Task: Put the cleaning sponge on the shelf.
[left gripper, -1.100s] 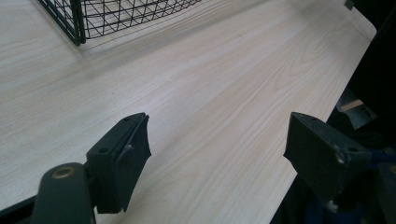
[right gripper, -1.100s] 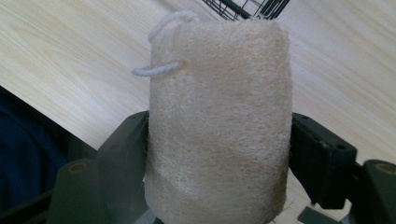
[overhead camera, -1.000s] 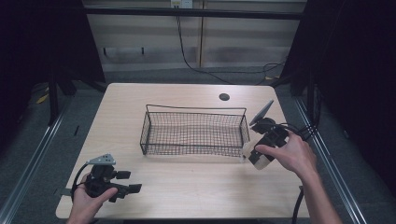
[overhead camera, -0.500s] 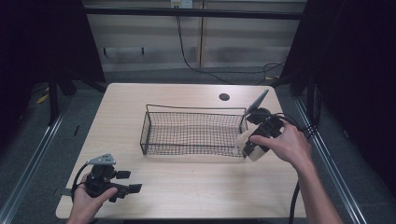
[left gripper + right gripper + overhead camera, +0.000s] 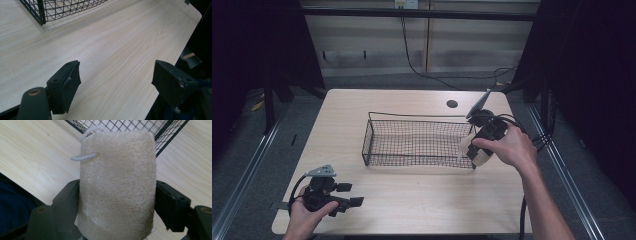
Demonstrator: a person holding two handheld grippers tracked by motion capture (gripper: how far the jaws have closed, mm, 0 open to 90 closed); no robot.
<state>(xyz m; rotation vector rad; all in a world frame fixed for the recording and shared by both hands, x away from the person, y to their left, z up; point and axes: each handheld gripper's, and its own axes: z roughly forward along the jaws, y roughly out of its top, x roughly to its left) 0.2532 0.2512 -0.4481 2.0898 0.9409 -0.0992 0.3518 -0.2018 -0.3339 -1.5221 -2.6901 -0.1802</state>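
Since the earlier frames, the right gripper (image 5: pixel 479 150) has been travelling from the right side of the table (image 5: pixel 412 210) toward the right end of the wire basket (image 5: pixel 417 142), and it is now sitting against that end. The left gripper (image 5: pixel 343 196) is staying where it was near the front left corner.

Count of items: one table, one wire basket, one loofah sponge (image 5: pixel 117 185), two grippers, one round hole (image 5: pixel 452 104) in the tabletop behind the basket.

The right gripper is clamping the loofah sponge between its two jaws; in the right gripper view both pads are pressing on the sponge's sides, and a white cord loop (image 5: pixel 86 157) is hanging from the sponge's upper end. The sponge is being held at the basket's right end wall, above the table surface; whether it is touching the wire cannot be determined.

The left gripper is resting low over the table with its jaws standing wide apart and nothing between them; the left gripper view is showing bare wood between the pads and a basket corner (image 5: pixel 41 15) well beyond.

The wire basket is standing upright at the table centre, and nothing is visible inside it.
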